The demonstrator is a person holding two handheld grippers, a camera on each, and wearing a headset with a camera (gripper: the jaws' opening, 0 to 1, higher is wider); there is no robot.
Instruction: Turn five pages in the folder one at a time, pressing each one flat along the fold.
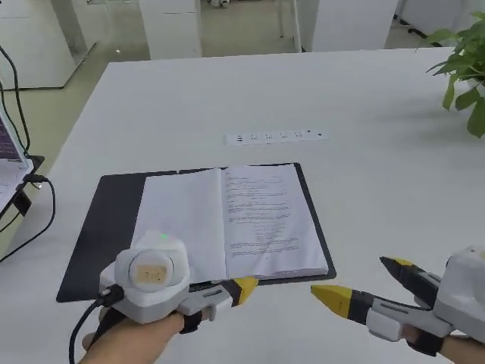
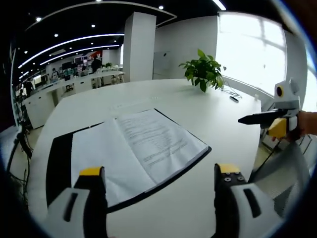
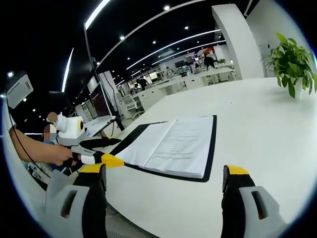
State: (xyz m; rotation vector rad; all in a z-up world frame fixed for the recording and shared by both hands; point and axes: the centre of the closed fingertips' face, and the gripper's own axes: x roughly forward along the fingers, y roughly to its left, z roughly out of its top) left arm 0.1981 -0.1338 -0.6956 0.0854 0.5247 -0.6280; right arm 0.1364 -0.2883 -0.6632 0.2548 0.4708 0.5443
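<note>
Folder (image 1: 106,227) lies open on the white table (image 1: 379,114): black cover, blank left page, printed right page. Left gripper (image 2: 159,170) and right gripper (image 1: 350,277) both have jaws spread.

Print on folder (image 1: 198,221) too small to read; plant (image 1: 465,68) edge-cropped.

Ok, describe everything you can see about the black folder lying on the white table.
The black folder lies open and flat on the white table, its thin dark cover showing as a border, widest on the left. It holds a stack of white sheets, thicker on the right. The left-hand page looks blank; the right-hand page carries printed text too small to read. Nothing lies on the pages.
</note>
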